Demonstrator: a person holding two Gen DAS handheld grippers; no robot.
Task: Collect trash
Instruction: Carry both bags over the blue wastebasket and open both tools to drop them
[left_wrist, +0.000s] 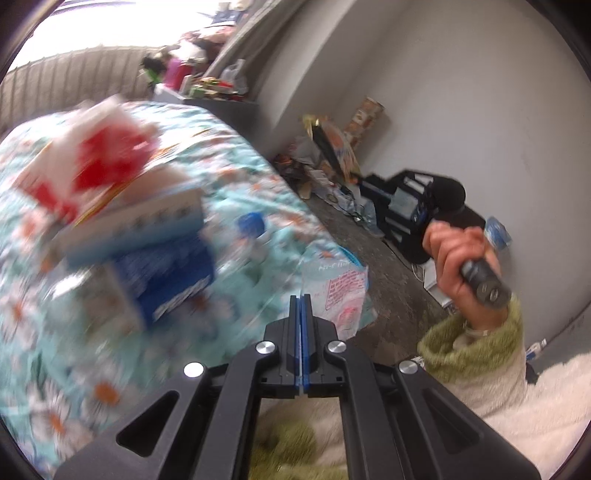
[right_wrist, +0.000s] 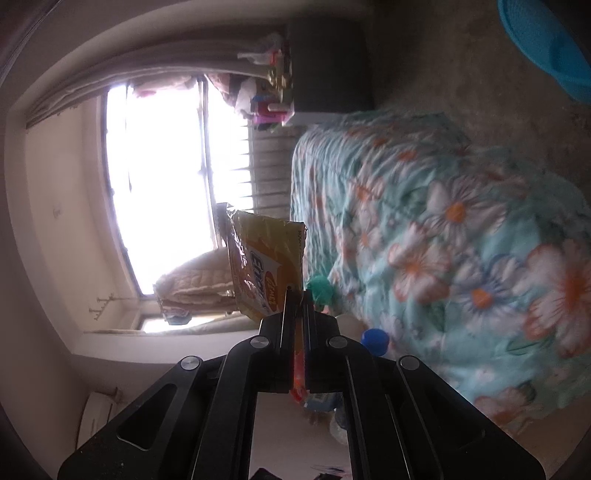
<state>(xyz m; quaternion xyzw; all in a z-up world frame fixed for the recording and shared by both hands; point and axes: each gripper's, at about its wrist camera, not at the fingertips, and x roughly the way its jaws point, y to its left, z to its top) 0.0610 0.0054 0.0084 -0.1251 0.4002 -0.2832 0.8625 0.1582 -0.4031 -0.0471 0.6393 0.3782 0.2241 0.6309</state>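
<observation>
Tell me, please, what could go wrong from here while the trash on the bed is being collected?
The yellow wrapper is pinched by one edge only in the right gripper, so it may slip out. The stacked boxes on the floral bedspread look unsteady and could topple if nudged. The left gripper is shut and empty, so it must open before grasping.

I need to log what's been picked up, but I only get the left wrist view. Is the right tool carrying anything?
Observer: Yes, the right tool is shut on a yellow snack wrapper.
Operator: Is the wrapper dangling loose?
Observer: No, it sticks out stiffly past the fingertips, toward the window.
Operator: Is a bin in sight there?
Observer: A turquoise plastic tub sits on the floor, partly cut off at the frame edge.
</observation>
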